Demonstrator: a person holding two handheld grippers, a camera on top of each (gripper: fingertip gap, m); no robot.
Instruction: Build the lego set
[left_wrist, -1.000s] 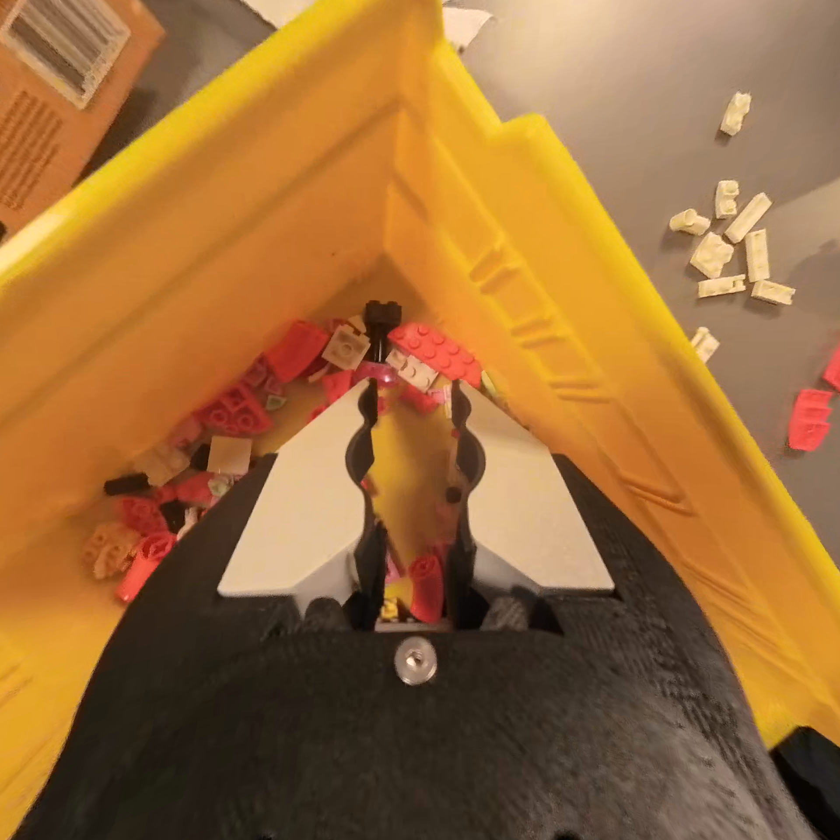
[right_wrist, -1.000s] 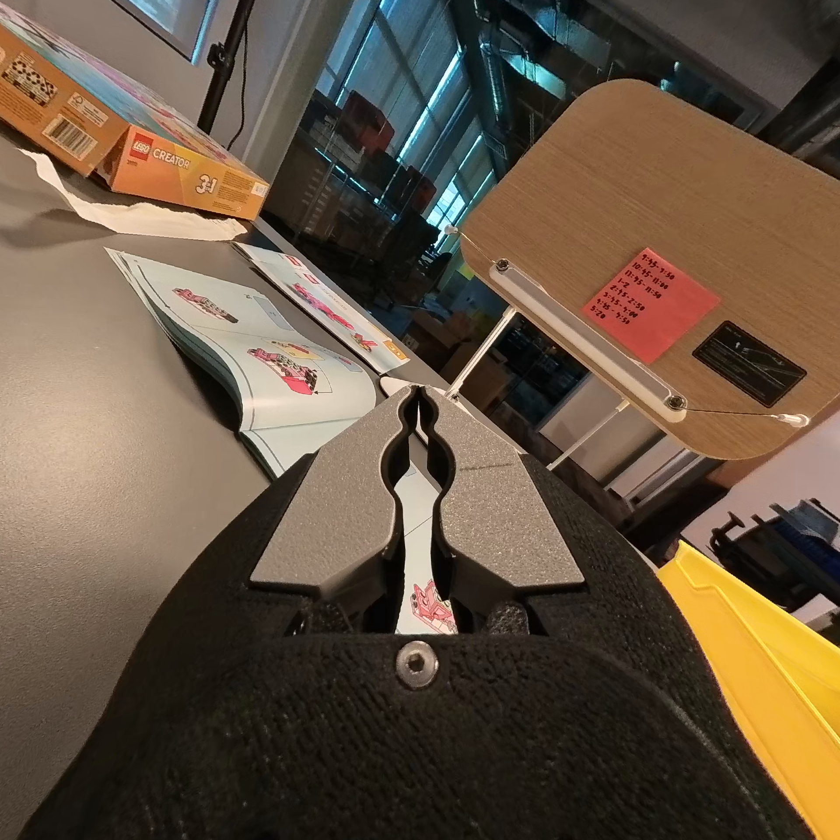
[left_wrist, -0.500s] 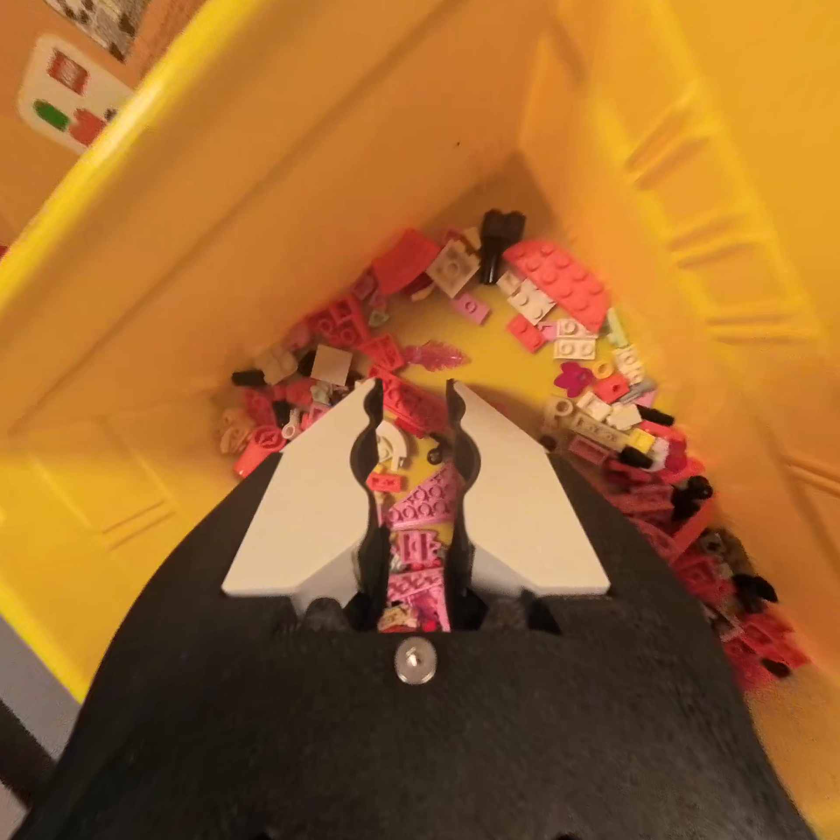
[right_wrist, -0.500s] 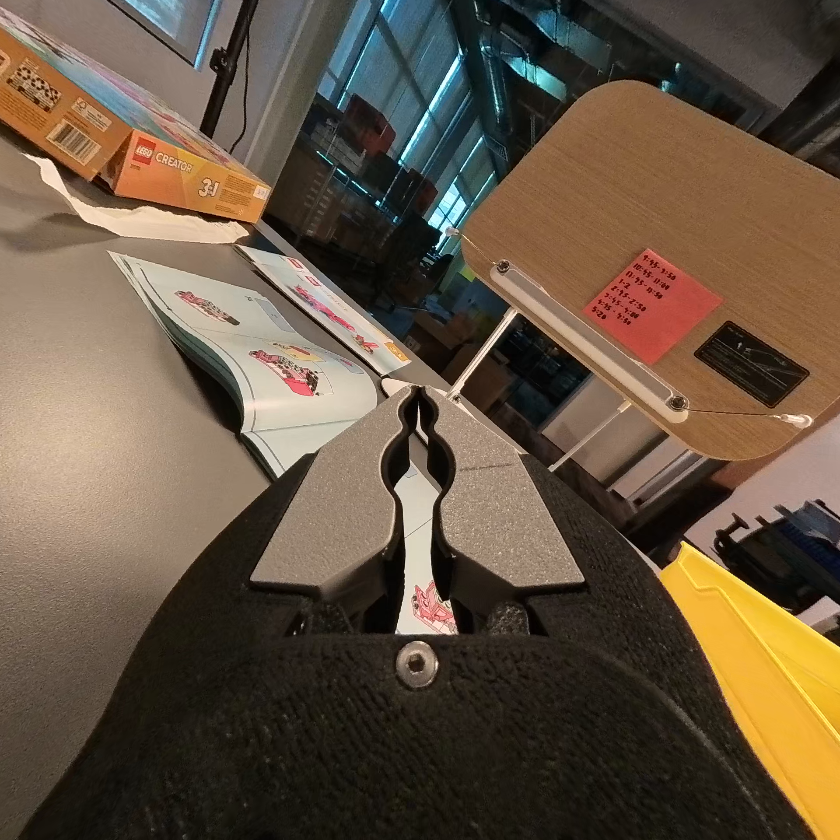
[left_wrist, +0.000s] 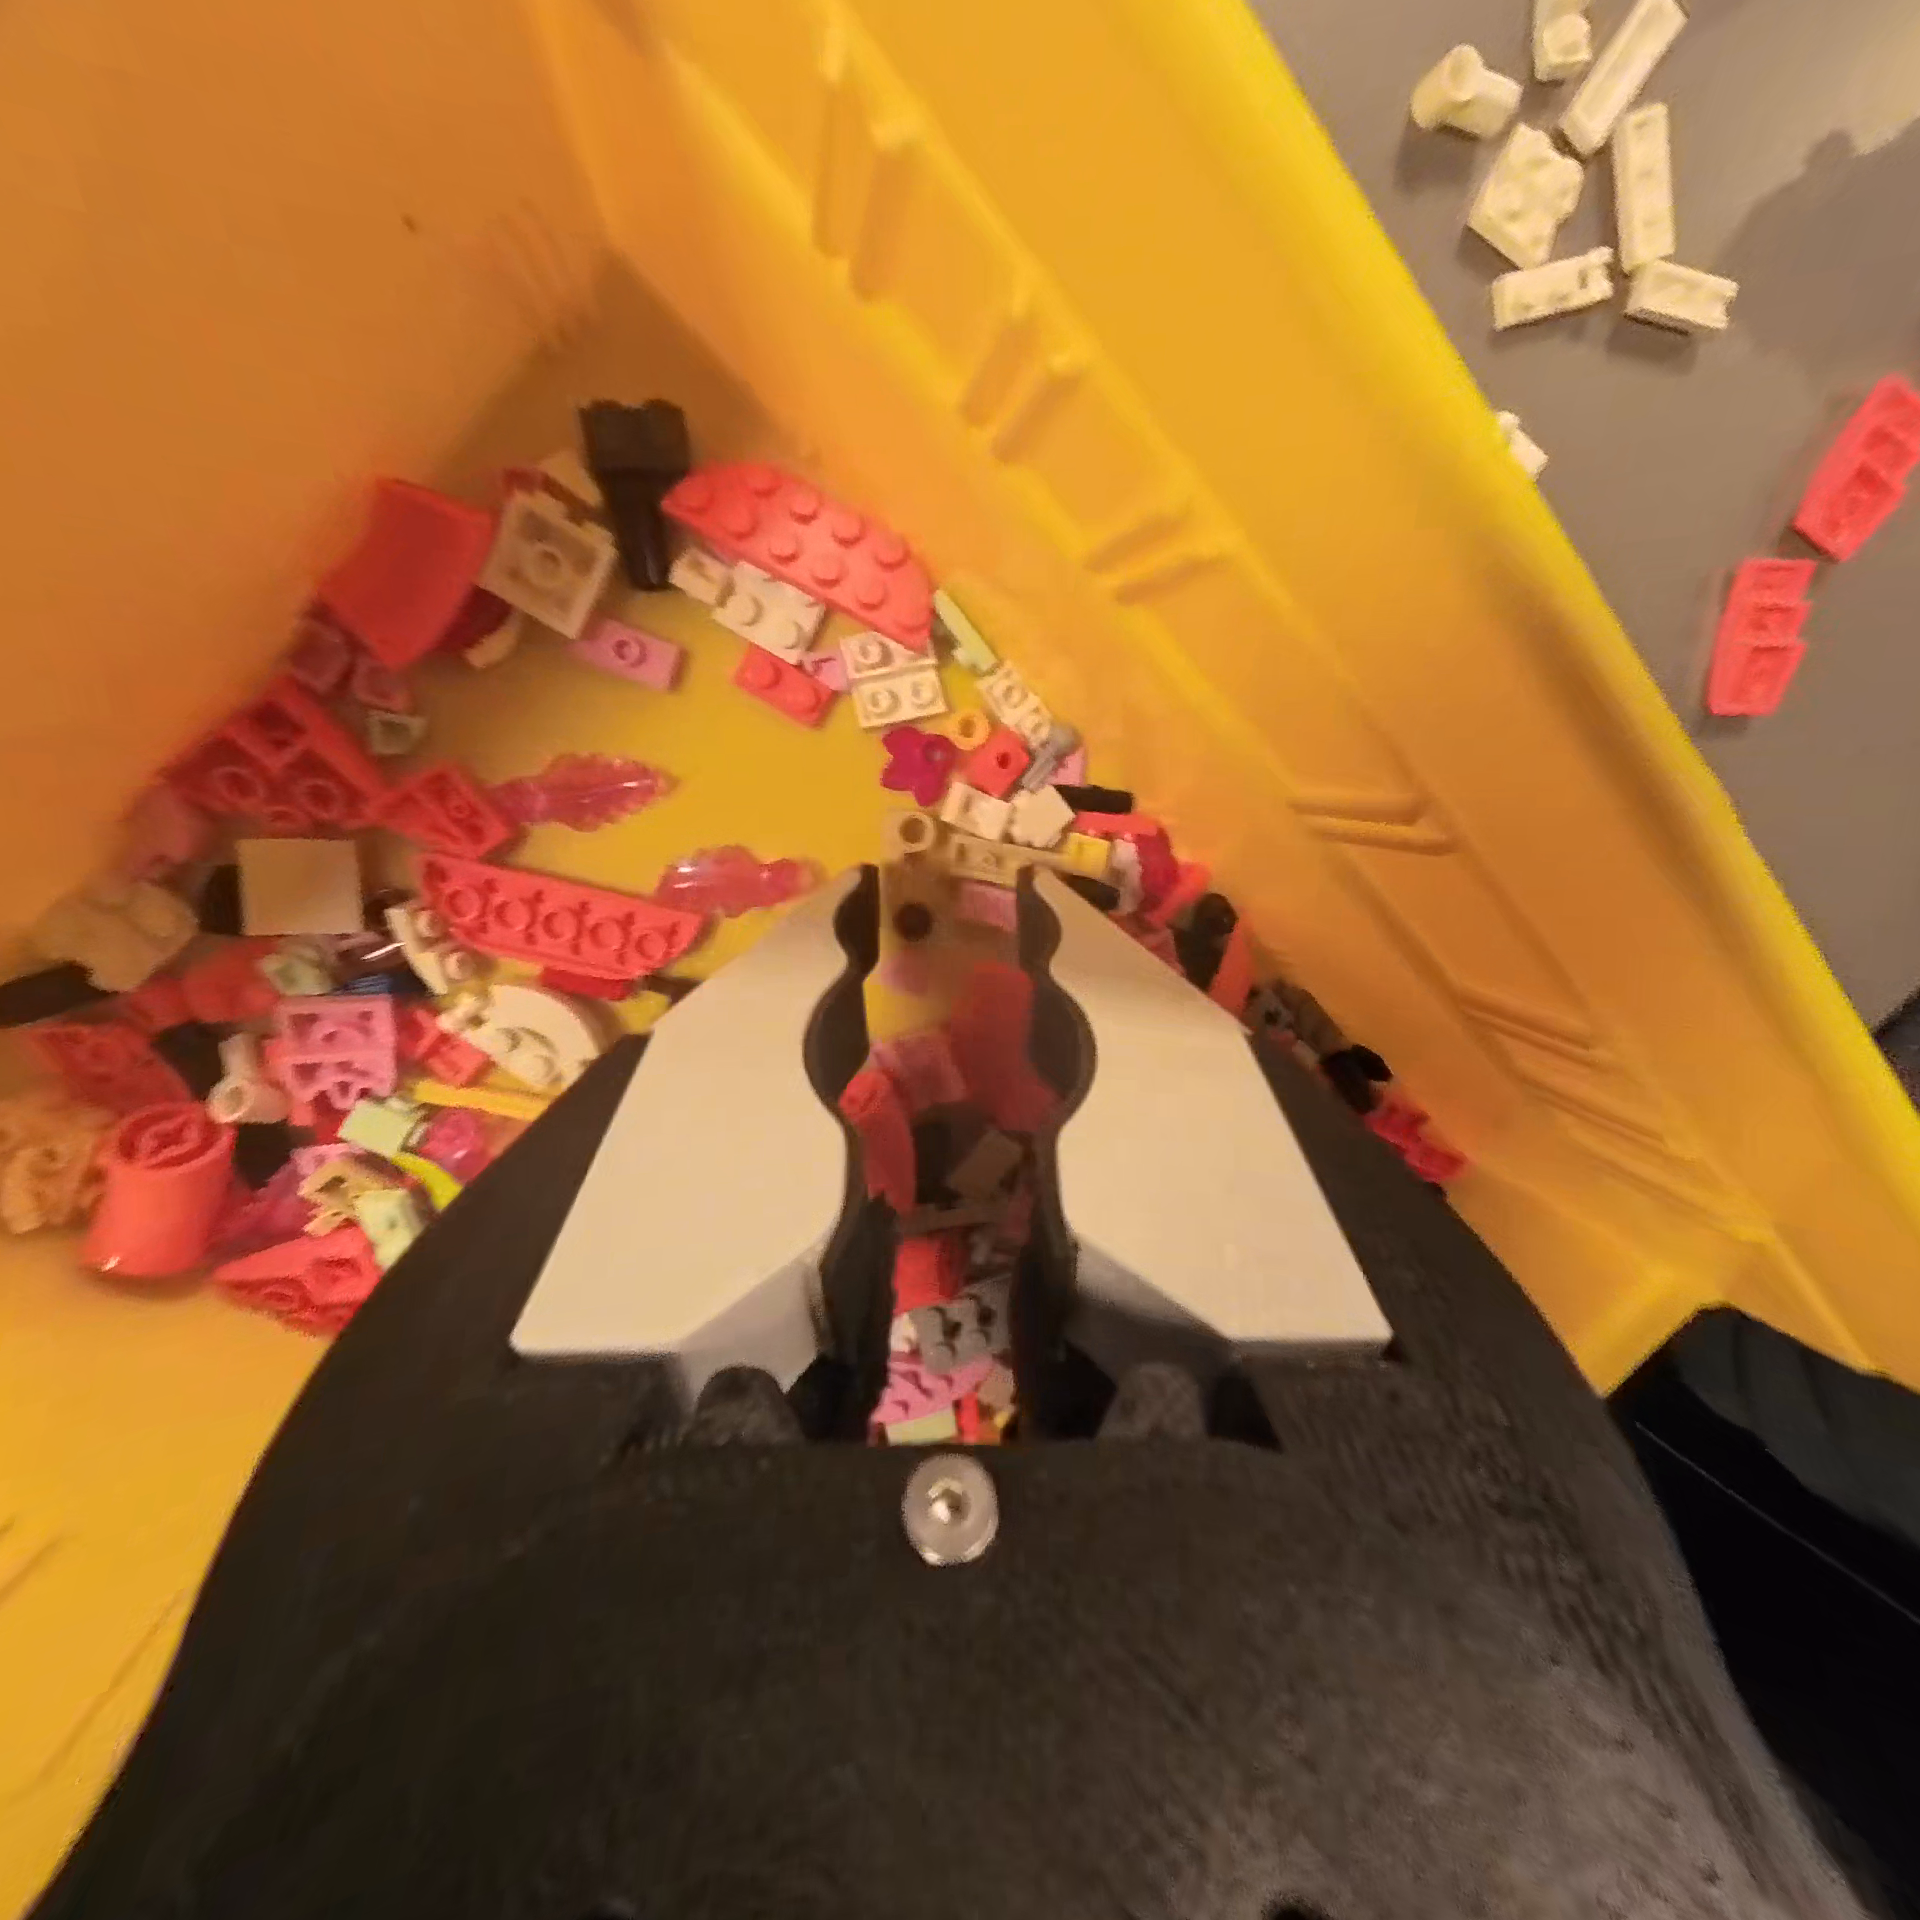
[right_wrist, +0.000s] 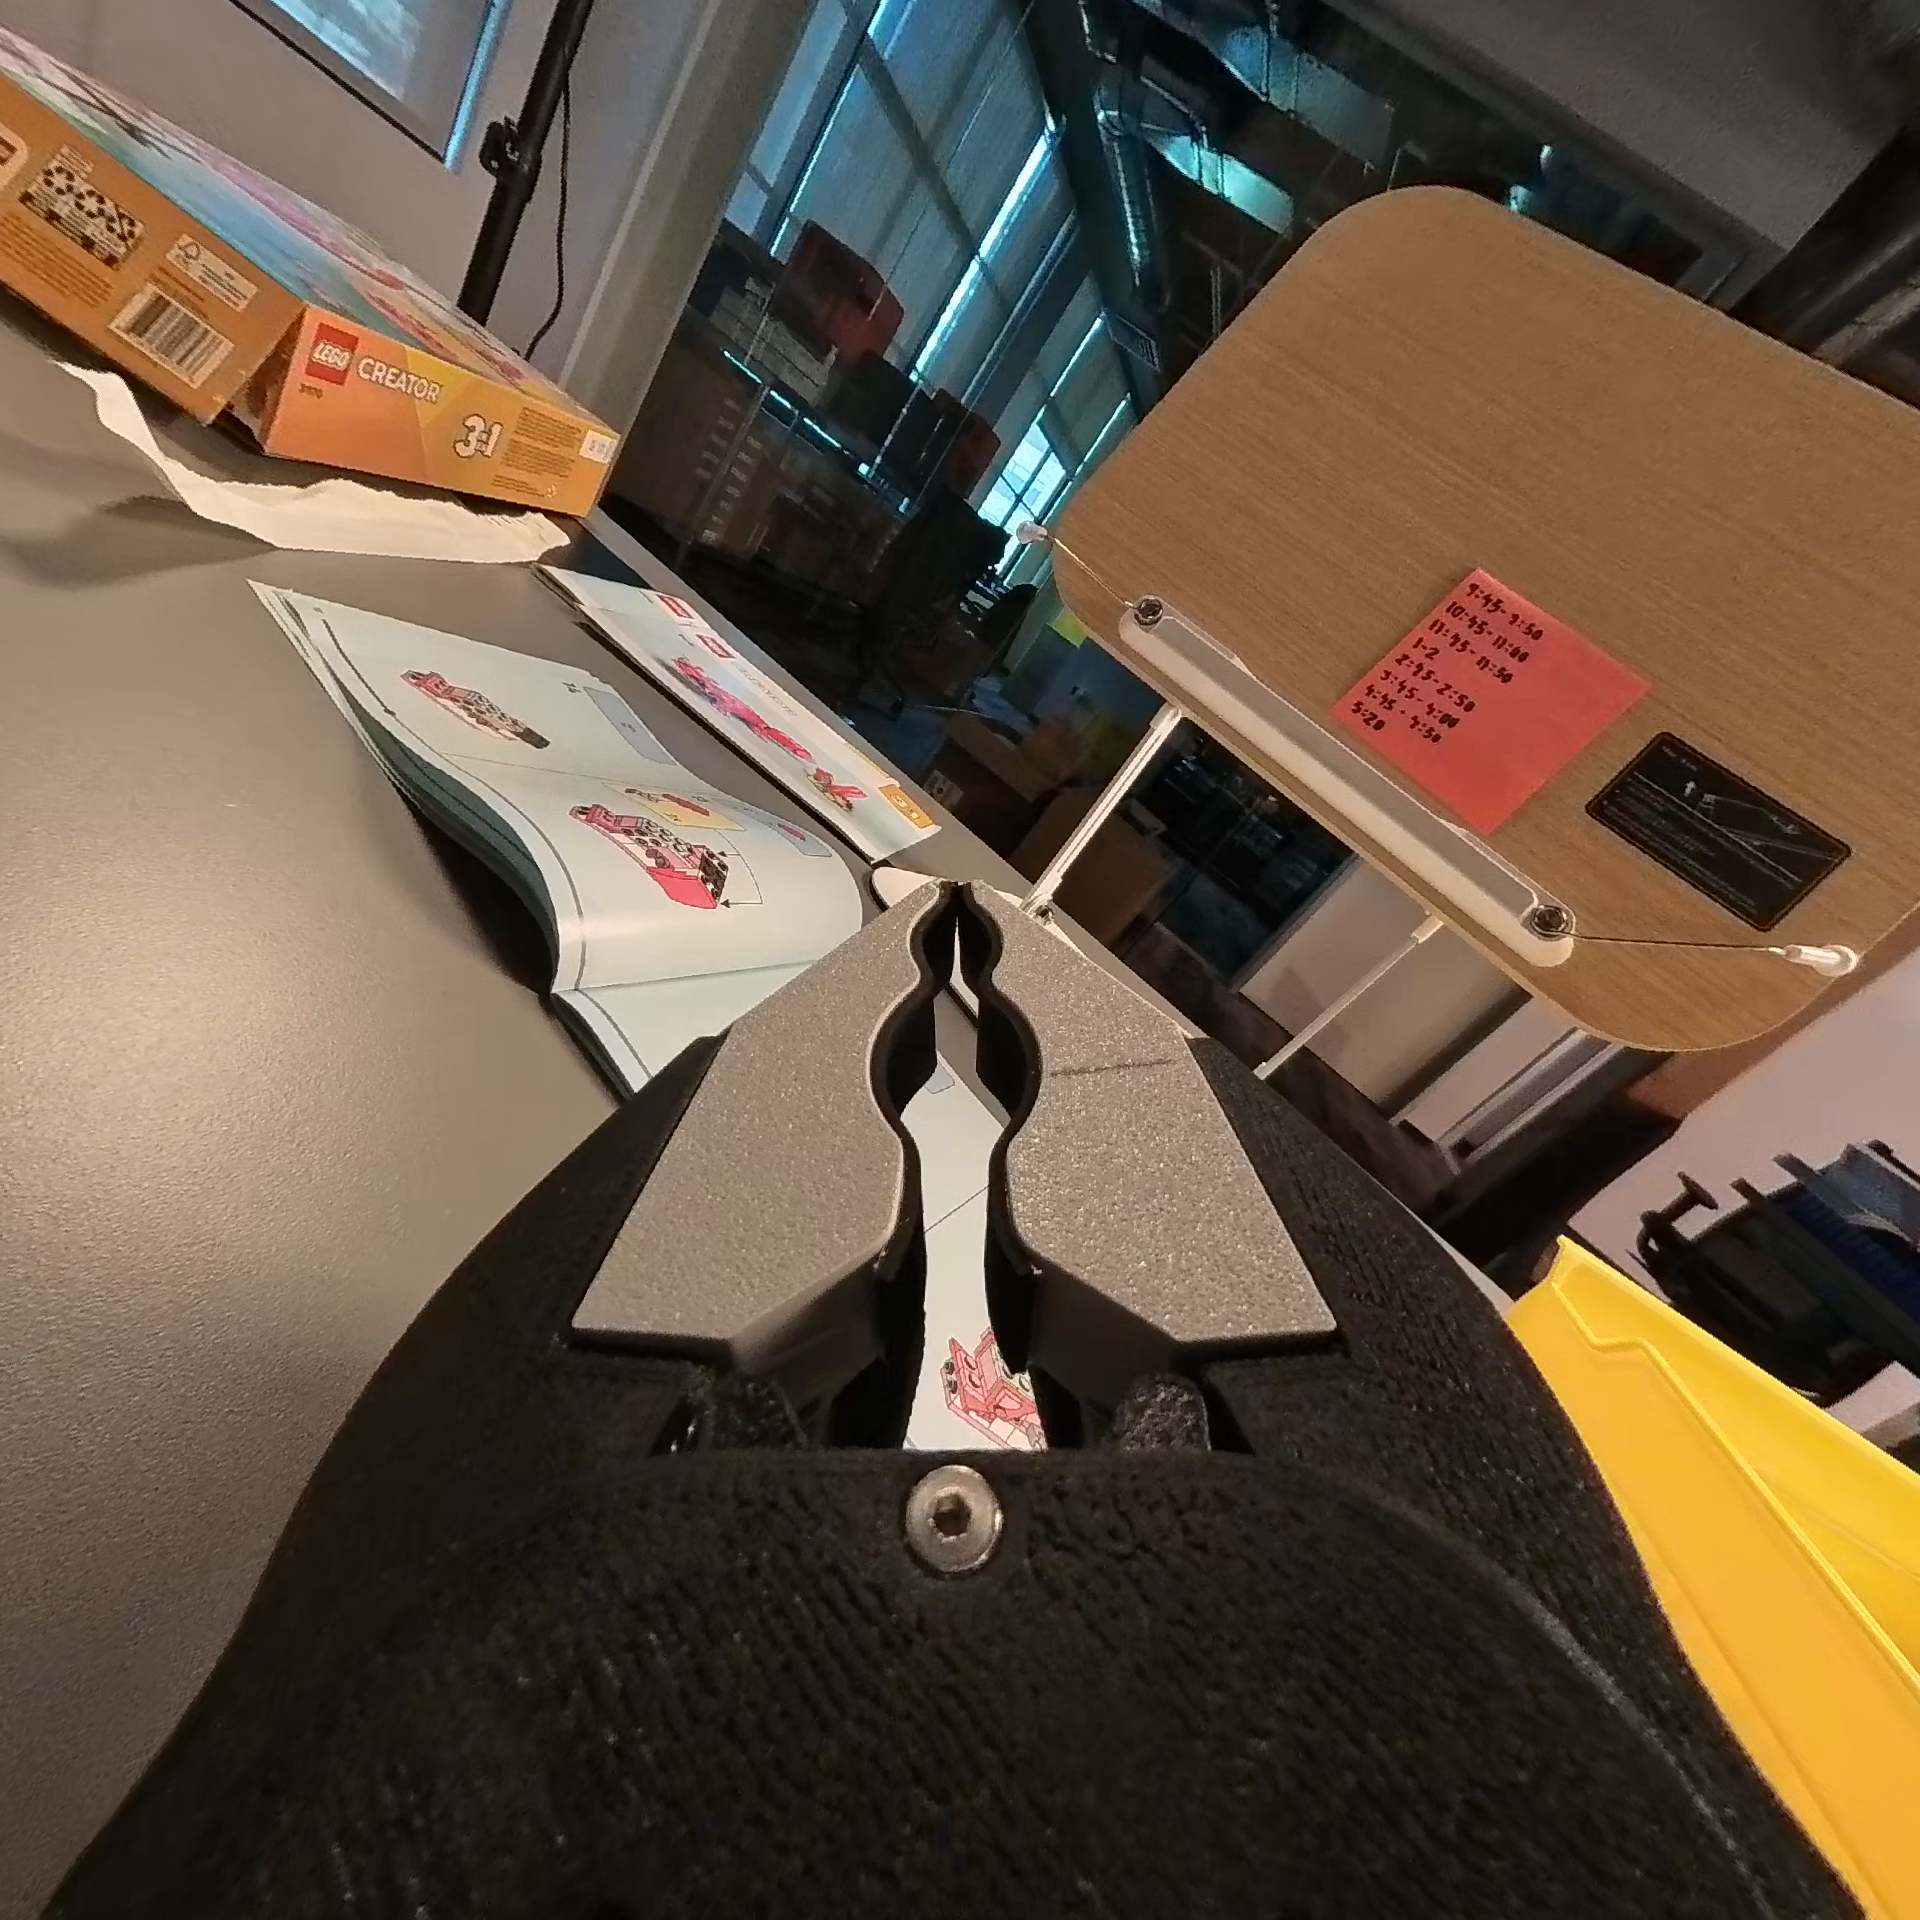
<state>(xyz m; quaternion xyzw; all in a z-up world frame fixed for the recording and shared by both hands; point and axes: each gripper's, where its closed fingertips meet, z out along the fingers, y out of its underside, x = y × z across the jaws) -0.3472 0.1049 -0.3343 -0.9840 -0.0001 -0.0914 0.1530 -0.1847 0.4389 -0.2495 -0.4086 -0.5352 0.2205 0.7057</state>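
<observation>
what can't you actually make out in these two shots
- Left wrist view: the bricks between the left gripper's open fingers are blurred; contact cannot be told.
- Left wrist view: the gripper body hides the near part of the yellow bin.
- Right wrist view: the right gripper, shut, covers part of the open booklet; the bin is cut off at the edge.

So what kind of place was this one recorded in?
Likely a workshop or lab bench used for sorting toy bricks: a yellow bin of loose bricks, open instruction booklets on a grey table, and shelving behind glass.
</observation>
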